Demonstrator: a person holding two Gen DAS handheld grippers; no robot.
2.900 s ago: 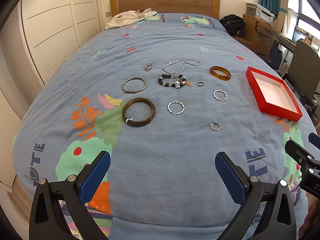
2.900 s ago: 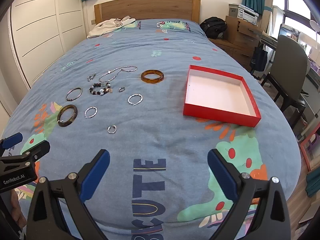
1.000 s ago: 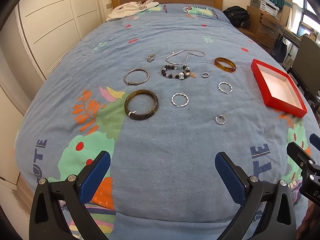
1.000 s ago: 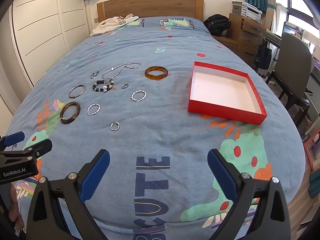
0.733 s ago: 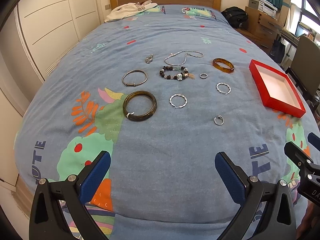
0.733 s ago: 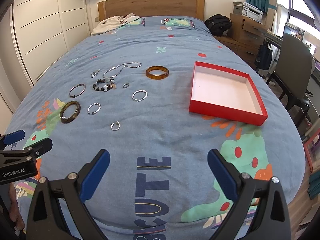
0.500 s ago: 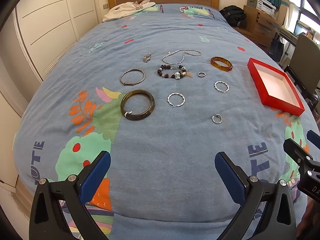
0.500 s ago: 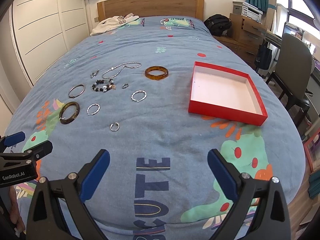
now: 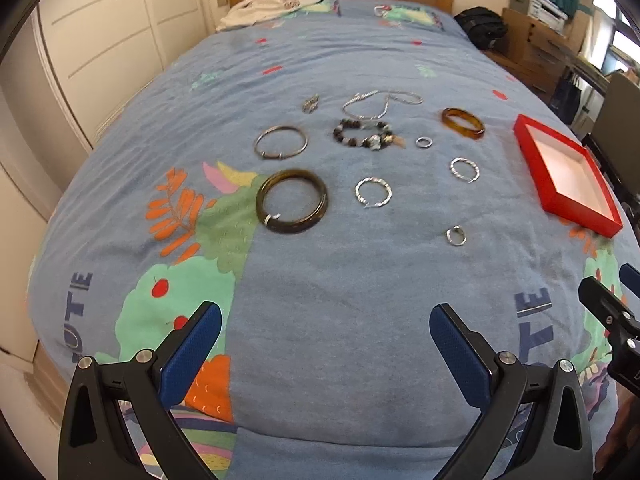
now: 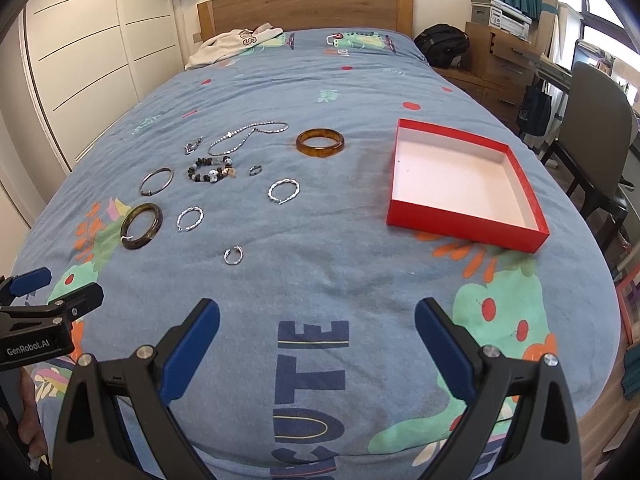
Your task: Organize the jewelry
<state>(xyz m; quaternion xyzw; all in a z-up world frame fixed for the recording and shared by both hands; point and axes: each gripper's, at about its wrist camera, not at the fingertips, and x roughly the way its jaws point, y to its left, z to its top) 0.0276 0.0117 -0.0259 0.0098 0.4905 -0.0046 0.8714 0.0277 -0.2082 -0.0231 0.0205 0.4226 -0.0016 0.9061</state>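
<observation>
The bed cover (image 10: 320,92) is blue with green, orange and red pictures. The box (image 10: 460,216) is red outside and white inside. One bangle (image 10: 320,142) is honey brown, another bangle (image 9: 291,201) dark brown.

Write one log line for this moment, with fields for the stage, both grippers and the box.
stage: before first pick | left gripper: open, holds nothing | right gripper: open, holds nothing | red box: no jewelry inside

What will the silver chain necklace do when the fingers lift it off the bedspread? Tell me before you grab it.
The silver chain necklace lies in a loose, curving loop, so it is probably floppy and will likely dangle and swing from one pinch. Its thin links look light, yet may slip between the fingers. It sits close to the beaded bracelet, so dragging could snag that.
</observation>
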